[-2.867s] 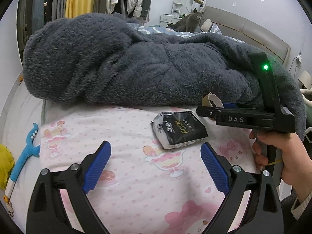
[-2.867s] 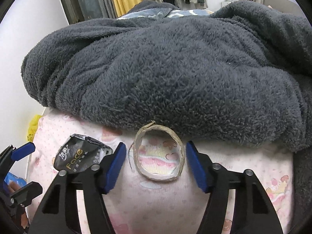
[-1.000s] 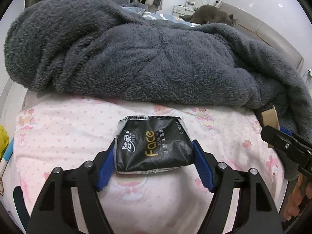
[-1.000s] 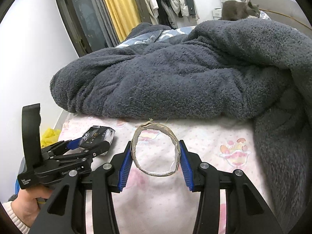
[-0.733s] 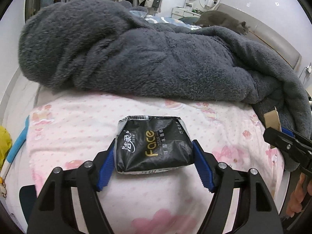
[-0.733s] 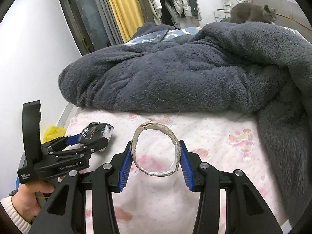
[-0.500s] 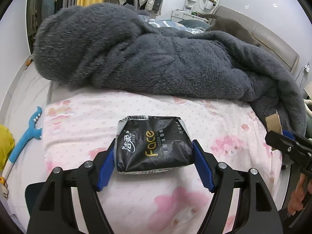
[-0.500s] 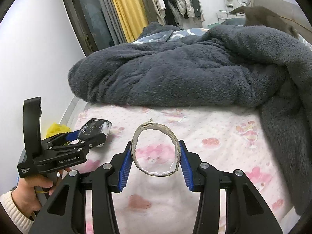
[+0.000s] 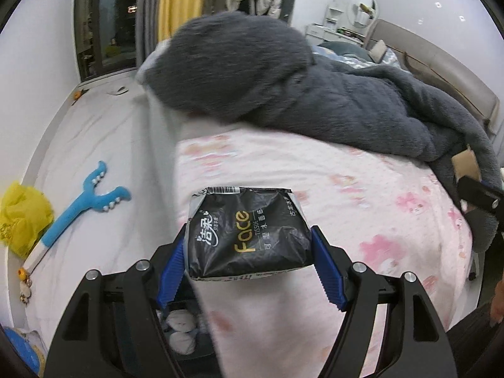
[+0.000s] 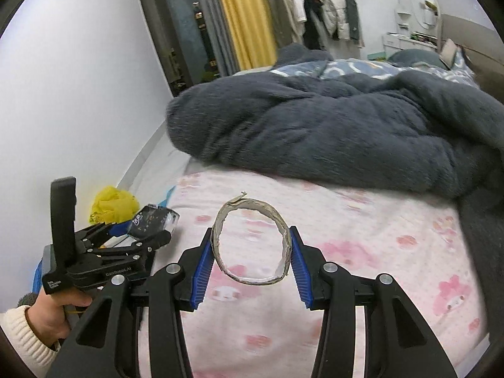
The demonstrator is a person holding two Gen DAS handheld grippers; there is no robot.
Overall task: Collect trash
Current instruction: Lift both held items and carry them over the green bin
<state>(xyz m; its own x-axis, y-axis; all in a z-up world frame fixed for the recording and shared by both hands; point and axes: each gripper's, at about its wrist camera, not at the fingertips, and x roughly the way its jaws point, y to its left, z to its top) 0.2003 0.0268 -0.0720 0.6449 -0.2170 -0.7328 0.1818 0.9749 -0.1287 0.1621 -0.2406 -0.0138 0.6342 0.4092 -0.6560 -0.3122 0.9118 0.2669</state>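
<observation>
Left gripper (image 9: pixel 249 252) clamped on black tissue pack (image 9: pixel 247 233), blue pads (image 9: pixel 171 267) pressed vs both short sides, jaws about a pack-width apart. Pack held off the bedding, label "Face" facing cam, silver torn edge at far end. Below & behind left fingers: dark bin opening w/ white crumpled wads (image 9: pixel 181 330) inside. Left of gripper, down on white floor: blue Y-shaped toy (image 9: pixel 78 208), then yellow bag (image 9: pixel 22 217) further left. Ahead of gripper: pink print sheet (image 9: pixel 362 195), beyond that grey fleece blanket (image 9: pixel 283 88) piled up. Far right edge: tip of other tool w/ bit of brown cardboard just showing.

Right gripper (image 10: pixel 250 255) closed on cardboard ring (image 10: pixel 250 239), pads touching ring's left & right walls, ring squeezed to an oval, standing on edge, hollow facing cam. Frayed bit sticking up at ring's far-left top. Ring lifted clear of sheet (image 10: pixel 362 220), pink print visible thru the hole. Ahead: same grey blanket (image 10: pixel 315 126), blue patterned quilt (image 10: pixel 362 69) behind it. To the left & slightly lower: left gripper (image 10: pixel 148 230) seen side-on w/ tissue pack (image 10: pixel 151 220) in its tips, person's hand (image 10: pixel 56 312) in cream cuff on the grip. Yellow bag (image 10: pixel 113 204) just beyond that tool. Far back: yellow curtain (image 10: pixel 245 15), clothes on rail (image 10: pixel 318 9).

Motion blur on both views, fine detail on bedding soft.
</observation>
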